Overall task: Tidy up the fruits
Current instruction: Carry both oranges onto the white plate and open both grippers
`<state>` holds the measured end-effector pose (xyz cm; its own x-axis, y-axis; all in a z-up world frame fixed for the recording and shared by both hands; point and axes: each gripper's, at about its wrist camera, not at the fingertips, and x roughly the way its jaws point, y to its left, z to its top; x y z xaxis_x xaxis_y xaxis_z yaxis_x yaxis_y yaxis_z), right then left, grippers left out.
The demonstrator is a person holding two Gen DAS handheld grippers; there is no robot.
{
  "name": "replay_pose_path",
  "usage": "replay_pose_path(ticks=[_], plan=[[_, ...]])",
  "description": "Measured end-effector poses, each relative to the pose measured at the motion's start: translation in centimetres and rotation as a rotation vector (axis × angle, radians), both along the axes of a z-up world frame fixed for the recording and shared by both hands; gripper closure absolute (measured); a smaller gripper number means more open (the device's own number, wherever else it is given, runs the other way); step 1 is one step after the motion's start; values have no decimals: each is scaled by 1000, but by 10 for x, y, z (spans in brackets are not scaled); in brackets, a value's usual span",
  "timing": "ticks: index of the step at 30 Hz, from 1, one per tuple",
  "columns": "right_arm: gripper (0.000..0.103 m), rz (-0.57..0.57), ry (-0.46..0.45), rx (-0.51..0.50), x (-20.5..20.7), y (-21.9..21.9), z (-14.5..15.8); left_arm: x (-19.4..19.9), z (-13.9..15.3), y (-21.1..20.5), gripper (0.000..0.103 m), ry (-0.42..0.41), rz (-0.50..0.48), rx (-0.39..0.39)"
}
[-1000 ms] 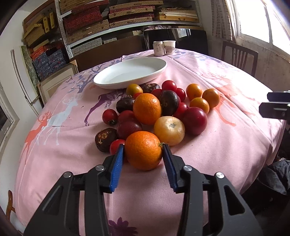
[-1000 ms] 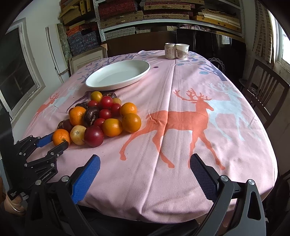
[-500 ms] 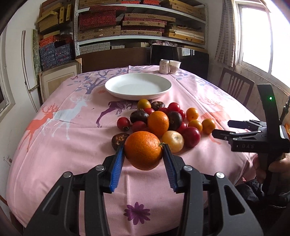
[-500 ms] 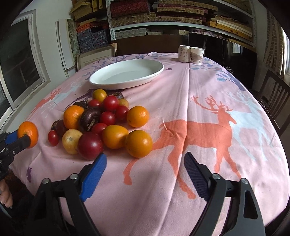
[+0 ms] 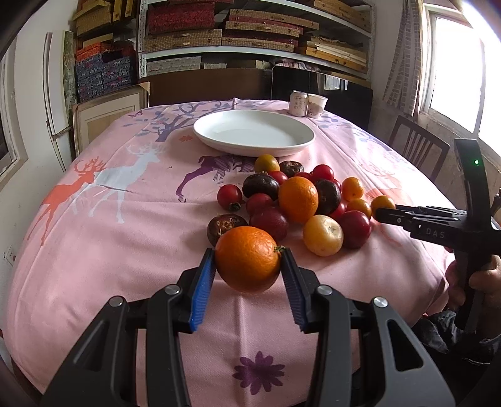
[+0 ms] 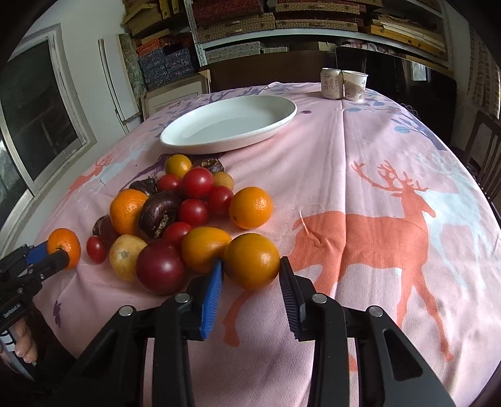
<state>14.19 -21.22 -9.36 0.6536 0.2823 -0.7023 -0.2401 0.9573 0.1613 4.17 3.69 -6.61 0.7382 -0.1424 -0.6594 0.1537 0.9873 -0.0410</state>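
Fruits are heaped on a pink tablecloth printed with deer, just in front of an empty white plate, which is seen at the middle of the table. The heap is made up of oranges, small red tomatoes, dark purple fruits, a yellow fruit and a deep red plum-like one. A large orange is clamped between the blue pads of the left gripper and is held clear of the cloth, apart from the near edge of the heap. A smaller orange at the right-hand edge of the heap is enclosed by the right gripper, whose jaws have just been closing; both pads are seen against its sides, and it appears still to rest on the cloth, touching a neighbouring orange fruit. A can and a paper cup are placed side by side at the far edge of the table. Shelves stacked with boxes are seen behind.
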Motion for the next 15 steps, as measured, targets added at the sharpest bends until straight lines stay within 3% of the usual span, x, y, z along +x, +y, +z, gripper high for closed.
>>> replay_pose_path(ticks=[7, 12, 15], plan=[[66, 6, -70, 61, 25, -7, 45, 36, 33, -2, 61, -50, -17, -15], [66, 23, -46, 87, 77, 4, 64, 99, 54, -16, 61, -68, -42, 2], [66, 22, -10, 87, 114, 15, 64, 147, 57, -23, 61, -35, -54, -2]])
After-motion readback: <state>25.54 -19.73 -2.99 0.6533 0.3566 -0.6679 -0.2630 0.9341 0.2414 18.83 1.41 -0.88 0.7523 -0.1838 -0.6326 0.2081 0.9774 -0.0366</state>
